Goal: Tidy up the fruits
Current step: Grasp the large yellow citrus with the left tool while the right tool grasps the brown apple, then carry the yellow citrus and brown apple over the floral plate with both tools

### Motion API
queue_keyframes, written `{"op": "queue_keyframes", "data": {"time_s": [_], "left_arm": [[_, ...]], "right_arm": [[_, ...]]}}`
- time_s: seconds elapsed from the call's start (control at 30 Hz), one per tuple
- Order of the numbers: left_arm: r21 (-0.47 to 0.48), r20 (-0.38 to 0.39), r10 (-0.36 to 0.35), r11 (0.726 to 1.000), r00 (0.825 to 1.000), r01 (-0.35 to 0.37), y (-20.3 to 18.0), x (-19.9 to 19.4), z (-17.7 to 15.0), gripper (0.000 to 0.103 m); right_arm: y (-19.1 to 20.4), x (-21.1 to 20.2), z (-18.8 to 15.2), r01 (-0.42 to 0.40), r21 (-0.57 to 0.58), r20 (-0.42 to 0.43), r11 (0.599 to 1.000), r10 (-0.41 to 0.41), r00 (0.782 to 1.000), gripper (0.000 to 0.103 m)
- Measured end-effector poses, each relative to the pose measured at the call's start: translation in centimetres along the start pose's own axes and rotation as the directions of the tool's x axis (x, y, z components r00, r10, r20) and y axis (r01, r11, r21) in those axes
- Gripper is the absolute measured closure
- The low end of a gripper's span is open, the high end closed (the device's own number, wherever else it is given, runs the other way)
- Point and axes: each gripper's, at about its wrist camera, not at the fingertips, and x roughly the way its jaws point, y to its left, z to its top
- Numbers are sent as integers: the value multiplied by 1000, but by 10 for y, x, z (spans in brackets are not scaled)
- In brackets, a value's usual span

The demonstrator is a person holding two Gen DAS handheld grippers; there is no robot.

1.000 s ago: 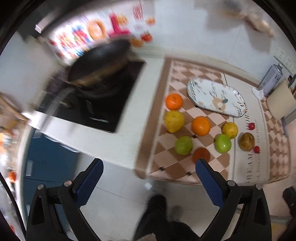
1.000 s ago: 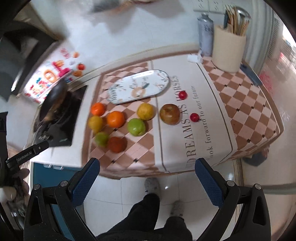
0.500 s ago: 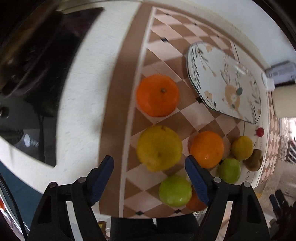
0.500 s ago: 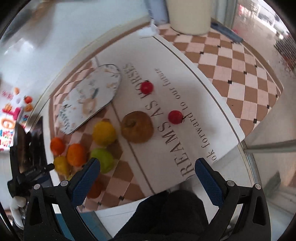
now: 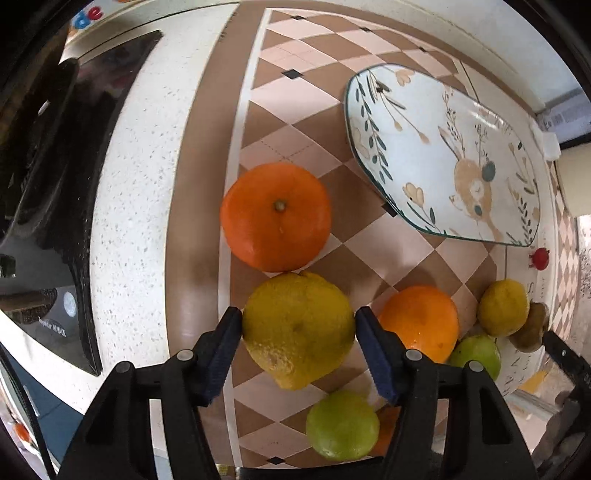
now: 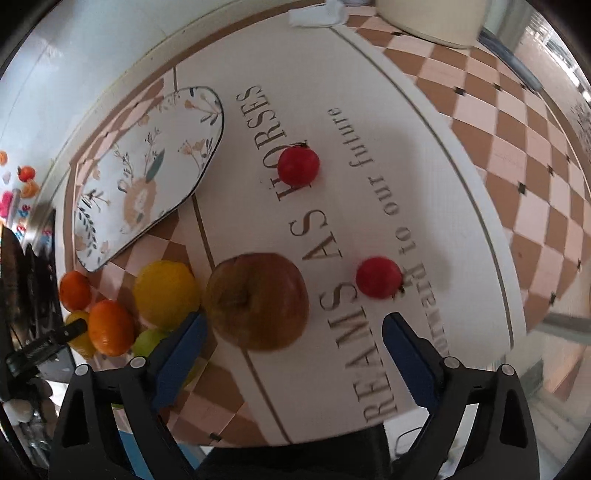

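In the left wrist view my left gripper [image 5: 299,332] is shut on a big yellow citrus [image 5: 297,328], its blue pads touching both sides. An orange mandarin [image 5: 275,216] lies just beyond it, another orange [image 5: 419,321] to the right, and a green lime [image 5: 341,424] below. The patterned oval plate [image 5: 443,155] lies empty at the upper right. In the right wrist view my right gripper [image 6: 291,354] is open above the cloth, with a brown apple [image 6: 258,299] by its left finger and a red cherry tomato [image 6: 378,277] ahead.
A second cherry tomato [image 6: 298,166] lies farther back. A yellow fruit [image 6: 166,293] and other citrus sit left of the apple. A black stove [image 5: 44,184] is at the left of the counter. A cream utensil pot [image 6: 428,18] stands at the back.
My left gripper came down from above the floor to the counter and closed on the yellow citrus. My right gripper moved in close to the brown apple and stayed open.
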Motion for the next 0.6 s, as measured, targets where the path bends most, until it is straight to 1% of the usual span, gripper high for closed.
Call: {"op": "queue_keyframes", "data": {"time_s": [0.13, 0.27, 0.3, 0.33, 0.37, 0.4, 0.43, 0.6], "left_arm": [[1, -21, 6, 1000, 1000, -6, -4, 7, 8, 41], [-13, -31, -3, 1000, 1000, 3, -4, 10, 12, 42], [-13, -29, -2, 1000, 1000, 1, -5, 10, 12, 42], [-14, -27, 1, 1000, 1000, -1, -6, 10, 13, 42], [-12, -25, 3, 1000, 1000, -4, -4, 11, 14, 42], [-11, -23, 3, 1000, 1000, -3, -1, 9, 5, 42], [-16, -24, 3, 1000, 1000, -3, -1, 8, 3, 42], [-32, -18, 12, 999, 1000, -12, -1, 4, -2, 42]], "right_arm": [[6, 12, 8, -31, -15, -14, 999, 31, 999, 6], [15, 18, 15, -32, -39, -28, 999, 31, 999, 7], [18, 21, 16, -32, -49, -37, 998, 30, 999, 12], [21, 26, 16, -40, -58, -54, 997, 37, 998, 18], [21, 29, 16, -46, -60, -64, 997, 42, 997, 21], [23, 32, 16, -51, -59, -73, 997, 47, 996, 28], [25, 36, 16, -70, -57, -81, 996, 65, 995, 33], [29, 34, 13, -53, -76, -63, 996, 48, 997, 33]]}}
